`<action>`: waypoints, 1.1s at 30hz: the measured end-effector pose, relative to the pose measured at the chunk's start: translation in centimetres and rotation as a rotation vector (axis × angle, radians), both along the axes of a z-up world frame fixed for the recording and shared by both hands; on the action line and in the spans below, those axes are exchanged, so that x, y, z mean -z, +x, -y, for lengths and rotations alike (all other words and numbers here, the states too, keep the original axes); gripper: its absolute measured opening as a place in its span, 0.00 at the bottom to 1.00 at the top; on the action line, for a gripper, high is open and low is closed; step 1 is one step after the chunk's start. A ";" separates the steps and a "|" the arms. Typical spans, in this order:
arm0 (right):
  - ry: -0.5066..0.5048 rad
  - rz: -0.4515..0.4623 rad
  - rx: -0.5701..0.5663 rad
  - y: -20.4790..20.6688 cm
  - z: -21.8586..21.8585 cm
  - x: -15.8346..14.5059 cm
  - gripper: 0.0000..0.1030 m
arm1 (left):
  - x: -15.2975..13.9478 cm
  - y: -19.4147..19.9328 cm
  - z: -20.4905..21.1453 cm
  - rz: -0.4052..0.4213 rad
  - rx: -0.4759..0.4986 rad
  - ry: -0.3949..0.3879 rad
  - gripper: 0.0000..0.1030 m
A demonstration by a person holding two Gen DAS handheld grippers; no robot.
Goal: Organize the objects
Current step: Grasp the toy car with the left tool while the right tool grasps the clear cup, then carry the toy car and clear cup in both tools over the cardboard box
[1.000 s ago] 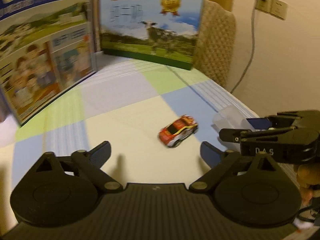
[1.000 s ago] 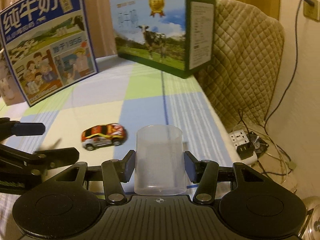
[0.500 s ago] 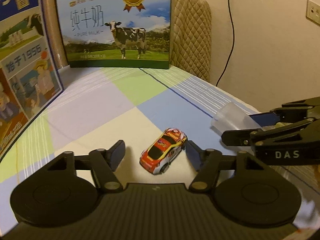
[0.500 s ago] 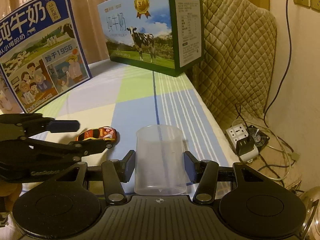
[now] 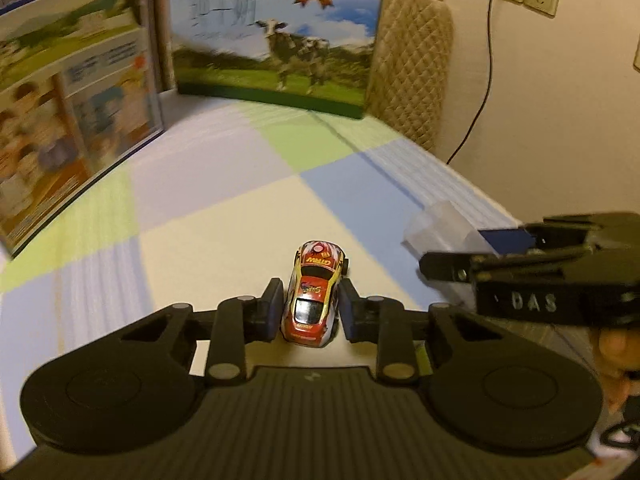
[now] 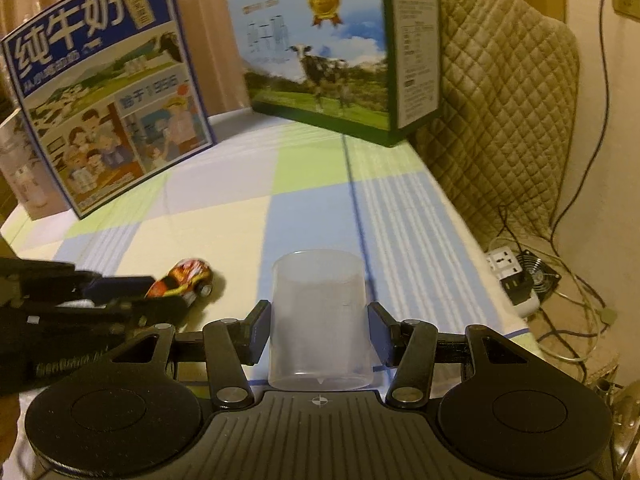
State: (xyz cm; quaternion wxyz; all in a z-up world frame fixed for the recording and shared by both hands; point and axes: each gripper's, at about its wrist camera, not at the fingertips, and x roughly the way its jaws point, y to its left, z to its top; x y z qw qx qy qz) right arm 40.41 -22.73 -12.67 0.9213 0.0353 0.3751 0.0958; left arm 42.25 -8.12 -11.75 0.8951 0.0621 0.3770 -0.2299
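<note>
Left gripper (image 5: 311,307): fingers have just clenched on the small red-and-yellow toy car (image 5: 313,295), resting on the checked cloth surface (image 5: 208,208). Right gripper (image 6: 319,330): fingers grasping the clear plastic cup (image 6: 320,320), the car's likely destination.

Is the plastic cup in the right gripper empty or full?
Empty. The translucent cup stands upright between the right gripper's pads, and the tablecloth's stripes show through its clear walls; nothing lies inside.

Open checkered counter (image 5: 208,200) lies ahead, walled by the blue cartoon milk carton (image 6: 108,108) leftward and the cow-printed milk carton (image 6: 332,60) behind.
</note>
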 end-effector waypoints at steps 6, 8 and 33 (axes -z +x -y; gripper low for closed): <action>-0.005 0.014 0.003 -0.3 -0.1 -0.7 0.47 | -0.2 -0.4 0.3 0.038 0.002 0.029 0.24; -0.004 0.014 0.010 -0.3 0.2 -0.8 0.47 | 0.0 0.0 0.8 0.047 0.016 0.035 0.24; 0.048 -0.031 -0.073 -7.8 -2.2 -5.9 0.47 | -4.0 -11.5 -5.8 -0.045 -0.234 -0.087 0.25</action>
